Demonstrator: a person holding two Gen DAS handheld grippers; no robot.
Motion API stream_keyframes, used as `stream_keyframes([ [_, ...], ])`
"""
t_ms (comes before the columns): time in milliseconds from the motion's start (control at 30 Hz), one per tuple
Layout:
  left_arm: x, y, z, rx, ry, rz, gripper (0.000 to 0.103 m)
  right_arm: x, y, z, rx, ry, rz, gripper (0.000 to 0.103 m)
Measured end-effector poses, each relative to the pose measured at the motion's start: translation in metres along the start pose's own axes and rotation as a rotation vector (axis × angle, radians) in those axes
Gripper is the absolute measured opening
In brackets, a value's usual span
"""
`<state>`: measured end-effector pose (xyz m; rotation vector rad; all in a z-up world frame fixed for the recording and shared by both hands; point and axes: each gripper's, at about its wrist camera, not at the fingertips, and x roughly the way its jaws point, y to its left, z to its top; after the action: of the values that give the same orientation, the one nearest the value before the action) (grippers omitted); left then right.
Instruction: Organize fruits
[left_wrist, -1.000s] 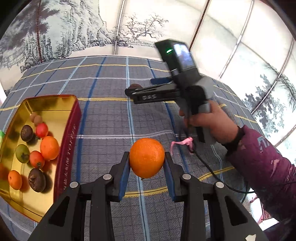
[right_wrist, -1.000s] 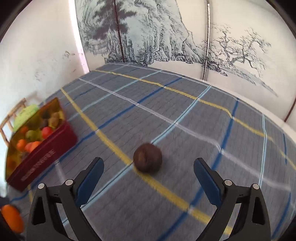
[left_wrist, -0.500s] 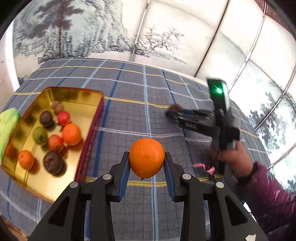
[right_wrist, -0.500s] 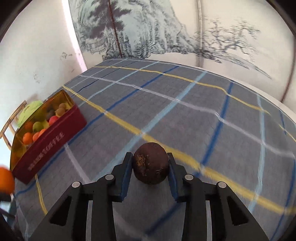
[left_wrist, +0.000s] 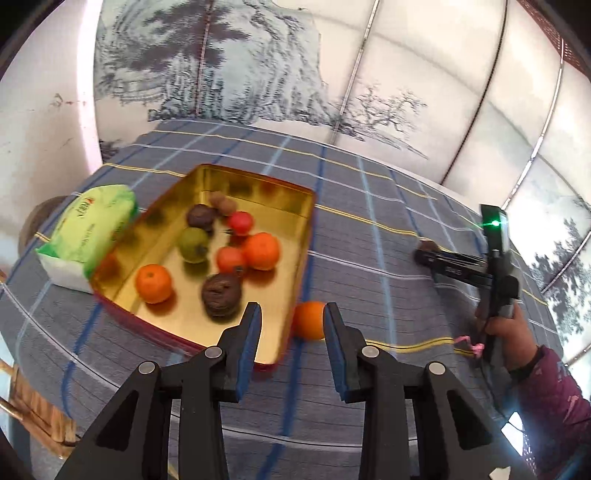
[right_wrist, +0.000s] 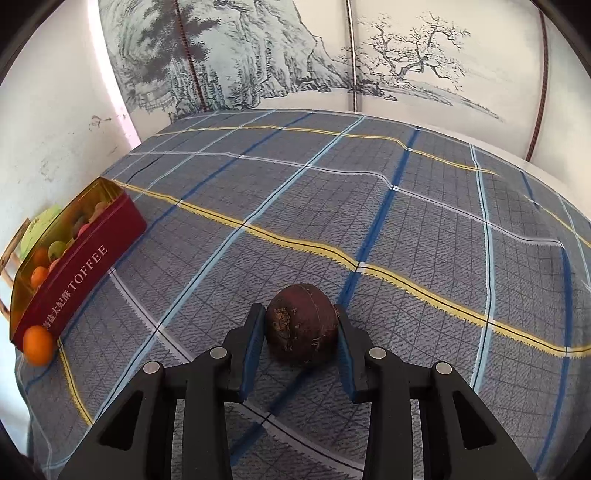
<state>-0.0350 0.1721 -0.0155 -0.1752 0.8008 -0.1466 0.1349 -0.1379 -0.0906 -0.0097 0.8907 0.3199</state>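
Note:
A red and gold toffee tin (left_wrist: 295, 266) holds several fruits: oranges, red ones, a green one and dark brown ones. An orange (left_wrist: 309, 319) lies on the cloth just outside the tin's near right corner; it also shows in the right wrist view (right_wrist: 38, 344). My left gripper (left_wrist: 291, 332) is open and empty, above the tin's corner, with the orange beyond its fingers. My right gripper (right_wrist: 301, 336) is shut on a dark brown round fruit (right_wrist: 301, 328), low over the cloth. In the left wrist view the right gripper (left_wrist: 424, 254) is at the right.
A checked grey-blue cloth (right_wrist: 369, 206) covers the table. A green and white tissue pack (left_wrist: 88, 232) lies left of the tin. A wooden chair (left_wrist: 33, 410) stands at the table's left edge. Painted screen panels stand behind the table.
My left gripper swung left toward the tin and opened; the orange dropped onto the cloth beside the tin. My right gripper closed on the brown fruit and holds it.

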Motion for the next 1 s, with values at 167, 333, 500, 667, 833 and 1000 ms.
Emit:
stream_keyframes([
  [167, 0.002, 0.008, -0.009, -0.017, 0.004, -0.074, 0.03, 0.0, 0.004, 0.0, -0.017, 0.004, -0.021, 0.037],
  [333, 0.005, -0.04, -0.012, 0.133, 0.006, -0.175, 0.034, 0.0, 0.004, 0.0, -0.02, 0.005, -0.026, 0.037],
  [500, 0.042, -0.075, -0.004, 0.2, 0.086, -0.196, 0.035, 0.0, 0.001, 0.001, -0.005, 0.002, -0.017, 0.037],
  [667, 0.077, -0.081, 0.0, 0.233, 0.141, -0.138, 0.035, -0.002, -0.007, 0.001, 0.03, -0.005, 0.009, 0.037],
  [833, 0.084, -0.087, 0.003, 0.289, 0.116, -0.066, 0.036, -0.003, -0.009, 0.001, 0.043, -0.009, 0.03, 0.038],
  [1000, 0.073, -0.083, 0.006, 0.336, 0.049, -0.047, 0.059, -0.004, -0.01, 0.001, 0.051, -0.008, 0.039, 0.038],
])
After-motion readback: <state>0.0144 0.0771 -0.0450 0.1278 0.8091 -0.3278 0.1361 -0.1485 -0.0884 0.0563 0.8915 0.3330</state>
